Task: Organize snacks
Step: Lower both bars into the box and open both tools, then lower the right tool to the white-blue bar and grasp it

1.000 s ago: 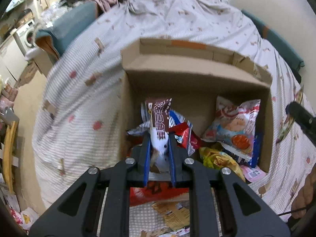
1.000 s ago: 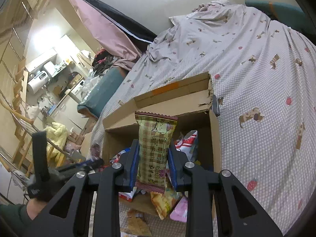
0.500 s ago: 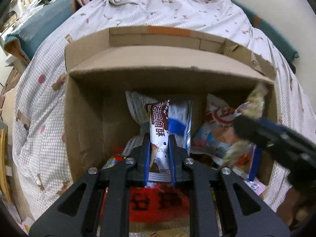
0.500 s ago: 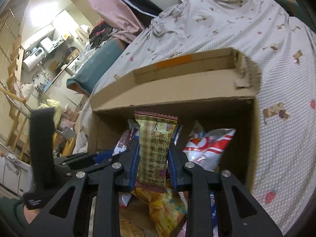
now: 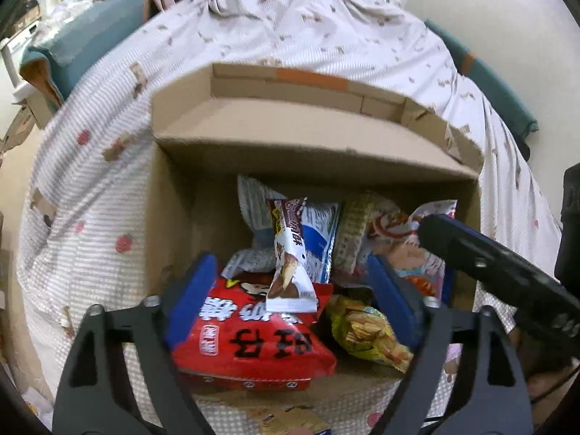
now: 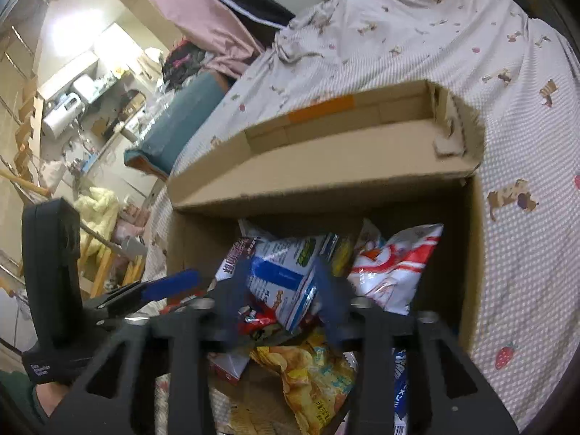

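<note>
While just opening, left claw (image 5: 293, 301) released, brown-and-white snack bar (image 5: 290, 253) loose between fingers.

A bed (image 6: 453, 47) under a patterned white sheet fills the room beside a pale wall (image 5: 471, 7); a teal cushion (image 6: 174, 134) (orange underneath) lies near a brightly lit, cluttered kitchen corner (image 6: 83, 87).

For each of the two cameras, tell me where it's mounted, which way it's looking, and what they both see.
Left wrist: sits on the left gripper, looking down along its open blue fingers into the cardboard box of snacks; the right gripper reaches in from the right.
Right wrist: sits on the right gripper, aimed into the same box; its jaws have just been opening; the left gripper shows at left.
Shared: box, red-and-white bag, patterned bedsheet.
</note>
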A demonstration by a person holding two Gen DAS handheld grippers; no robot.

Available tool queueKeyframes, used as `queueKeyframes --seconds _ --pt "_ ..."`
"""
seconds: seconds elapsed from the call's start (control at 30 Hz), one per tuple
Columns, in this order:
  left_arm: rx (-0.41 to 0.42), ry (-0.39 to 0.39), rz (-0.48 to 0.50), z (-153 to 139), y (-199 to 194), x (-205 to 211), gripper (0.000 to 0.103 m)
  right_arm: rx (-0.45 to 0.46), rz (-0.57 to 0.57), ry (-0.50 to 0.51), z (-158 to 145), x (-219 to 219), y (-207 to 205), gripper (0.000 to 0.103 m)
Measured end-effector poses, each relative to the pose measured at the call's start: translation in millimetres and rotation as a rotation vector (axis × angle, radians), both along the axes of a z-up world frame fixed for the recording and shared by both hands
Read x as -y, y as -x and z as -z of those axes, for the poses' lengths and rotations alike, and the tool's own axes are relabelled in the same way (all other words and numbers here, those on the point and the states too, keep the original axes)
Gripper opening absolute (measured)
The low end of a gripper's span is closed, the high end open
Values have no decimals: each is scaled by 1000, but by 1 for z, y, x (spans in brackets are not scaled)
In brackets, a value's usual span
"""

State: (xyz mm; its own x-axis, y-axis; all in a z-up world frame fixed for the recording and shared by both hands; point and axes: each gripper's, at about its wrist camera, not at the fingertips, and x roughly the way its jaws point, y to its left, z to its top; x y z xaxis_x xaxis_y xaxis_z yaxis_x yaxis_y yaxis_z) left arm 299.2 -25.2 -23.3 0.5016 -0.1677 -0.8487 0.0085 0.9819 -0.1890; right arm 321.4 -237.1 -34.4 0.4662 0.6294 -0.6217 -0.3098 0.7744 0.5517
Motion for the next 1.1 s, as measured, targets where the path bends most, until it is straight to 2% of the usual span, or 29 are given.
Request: queueKeyframes --seconds 0.1,0.23,0.3,0.47,0.67,1.1 --pt "11 -14 -15 -8 2 -6 87 16 3 -18 -7 5 3 68" --pt "25 -37 -36 -15 7 -13 87 35 15 -11 -14 12 10 87" --pt "36 -65 -43 -18 11 -15 87 32 17 -16 -16 15 13 88" --pt "32 -51 -68 -22 20 -23 87 23 32 -10 -15 18 21 88" --pt "41 -74 -66 -30 40 -27 87 0 54 -32 -16 25 35 88" --pt "-27 -65 -97 -12 95 -46 87 -42 72 0 -10 30 81 88"
